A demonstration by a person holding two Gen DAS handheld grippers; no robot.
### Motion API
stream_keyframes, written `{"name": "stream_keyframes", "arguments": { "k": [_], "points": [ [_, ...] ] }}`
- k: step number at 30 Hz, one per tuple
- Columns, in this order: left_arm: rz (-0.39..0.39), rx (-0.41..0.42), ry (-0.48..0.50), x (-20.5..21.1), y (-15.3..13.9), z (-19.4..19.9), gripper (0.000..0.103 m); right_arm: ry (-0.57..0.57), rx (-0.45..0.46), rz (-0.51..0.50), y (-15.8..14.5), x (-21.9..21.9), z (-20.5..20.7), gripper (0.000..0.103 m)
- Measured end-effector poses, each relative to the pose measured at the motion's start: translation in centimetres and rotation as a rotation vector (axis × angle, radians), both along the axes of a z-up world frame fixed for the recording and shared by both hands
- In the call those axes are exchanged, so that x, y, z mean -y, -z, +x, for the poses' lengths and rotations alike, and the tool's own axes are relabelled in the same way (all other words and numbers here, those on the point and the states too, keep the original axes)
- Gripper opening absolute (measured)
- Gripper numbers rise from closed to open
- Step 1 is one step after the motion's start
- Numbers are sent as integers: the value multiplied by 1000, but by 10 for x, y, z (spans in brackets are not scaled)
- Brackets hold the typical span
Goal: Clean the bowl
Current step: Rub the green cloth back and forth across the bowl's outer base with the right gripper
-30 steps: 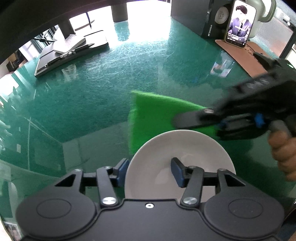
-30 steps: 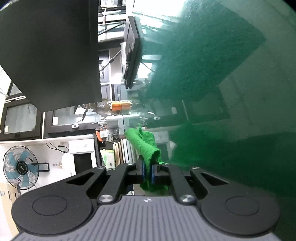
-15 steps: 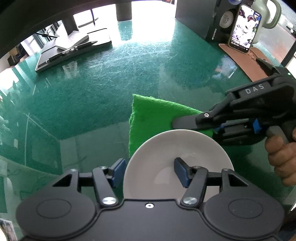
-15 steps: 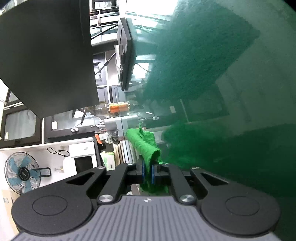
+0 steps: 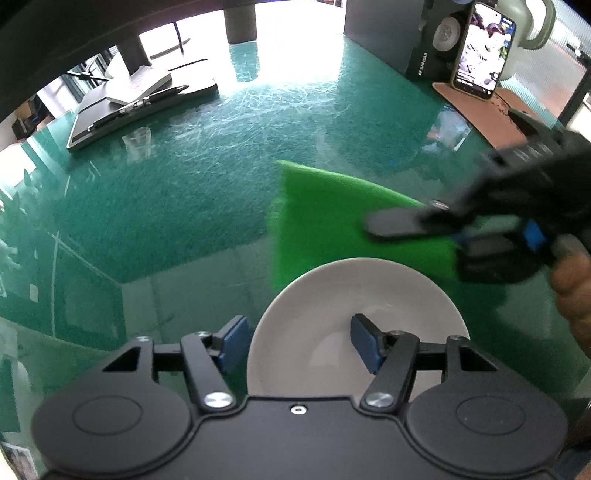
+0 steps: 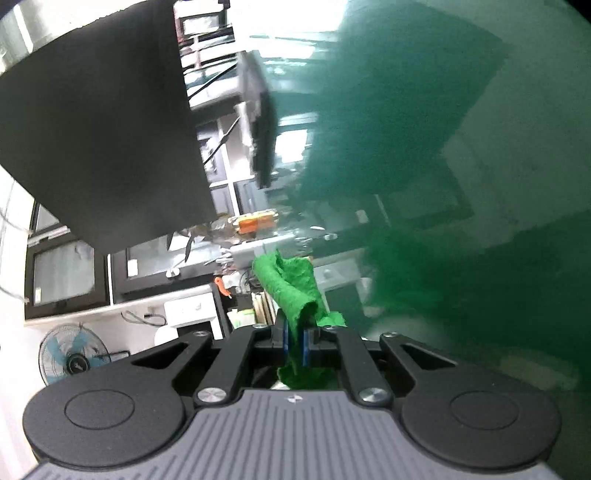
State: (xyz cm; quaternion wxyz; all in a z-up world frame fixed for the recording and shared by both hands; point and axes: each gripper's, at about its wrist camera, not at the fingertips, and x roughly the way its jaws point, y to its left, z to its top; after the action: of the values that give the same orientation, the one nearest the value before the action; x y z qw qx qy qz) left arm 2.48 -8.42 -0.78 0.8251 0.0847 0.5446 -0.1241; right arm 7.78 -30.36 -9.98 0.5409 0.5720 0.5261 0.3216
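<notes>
A glossy green table point(image 5: 207, 192) reflects bright window light. Over it, the left gripper point(image 5: 297, 341) points steeply down with its jaws partly spread, one blue pad outside the left rim of the white bowl point(image 5: 354, 325) and the other above the bowl's inside; neither pad is seen pressing on the rim. The bowl sits on the table just under this gripper. Beyond the bowl's far rim hangs a green cloth point(image 5: 332, 221), spread flat and overlapping the rim in the left wrist view. The right gripper point(image 6: 294, 341) has its jaws pinched tight on a bunched corner of that cloth, and a hand point(image 5: 576, 291) grips its handle at the right edge. Farther back stand a lit phone point(image 5: 480, 51) on a brown mat point(image 5: 480, 110), a dark speaker box point(image 5: 402, 33), and a dark tray with a notebook point(image 5: 140, 99).
</notes>
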Motion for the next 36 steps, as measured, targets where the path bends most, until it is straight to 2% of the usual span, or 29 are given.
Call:
{"name": "stream_keyframes", "arguments": {
  "k": [4,10,18,22,25,29,33,36],
  "points": [
    [3,-3,9,-1,1,2,66,-5,21,-10,-7,14,-6,8],
    [2,6,21,1,2,2,66,-21,-13,-41,-9,34,-16,8],
    [9,8,28,3,1,2,66,-66,0,-50,1,-18,17,9],
    [-11,0,38,3,3,2,72,-50,-4,-50,-1,-1,10,9],
    [-14,4,47,4,3,2,72,-28,-26,-52,-6,30,-5,9],
    [-31,9,45,4,4,2,72,-20,-38,-60,-8,41,-15,9],
    [-38,10,46,4,5,2,72,-13,-42,-46,-1,18,4,9],
    [-38,8,41,3,5,3,77,-49,-32,-46,2,-8,19,9]
  ]
}}
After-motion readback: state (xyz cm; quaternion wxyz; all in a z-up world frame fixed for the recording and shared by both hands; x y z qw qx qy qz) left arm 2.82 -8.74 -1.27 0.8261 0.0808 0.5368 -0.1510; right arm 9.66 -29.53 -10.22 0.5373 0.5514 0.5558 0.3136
